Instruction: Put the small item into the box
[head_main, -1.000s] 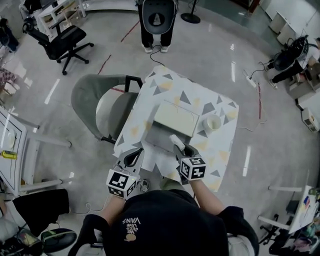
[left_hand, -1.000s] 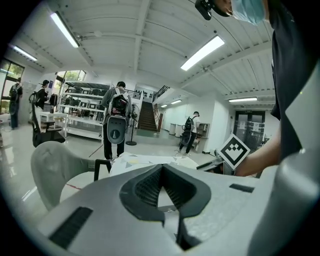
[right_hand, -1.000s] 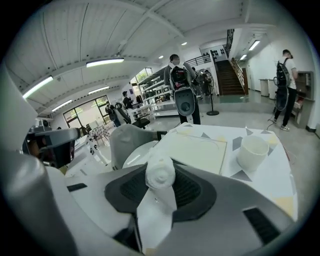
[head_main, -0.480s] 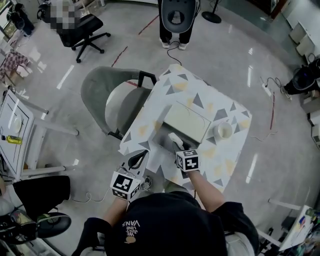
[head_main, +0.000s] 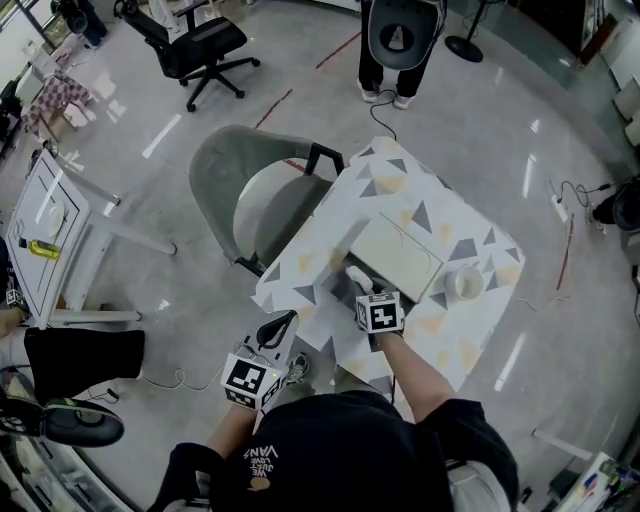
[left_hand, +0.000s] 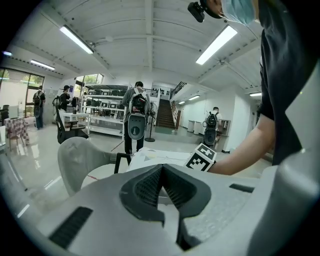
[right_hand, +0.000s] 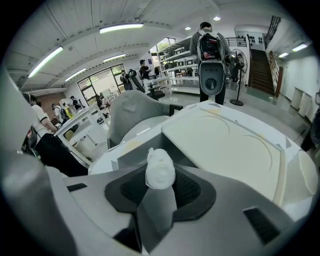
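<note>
Clamping the small white roll (right_hand: 160, 169) end-up in my right gripper (right_hand: 159, 186), I hold it just short of the box (right_hand: 131, 155), whose lid (right_hand: 225, 142) leaves a gap uncovered at my 11 o'clock, likely so the roll can drop straight in; that gap shows nothing inside. My left gripper (left_hand: 161, 172), jaws together and empty, hangs off the table (head_main: 400, 190) at 7 o'clock, clear of the work.

Right gripper (head_main: 357, 285) reaches forward, clamping white roll (right_hand: 160, 169); left gripper (head_main: 281, 322) closed, lower.
</note>
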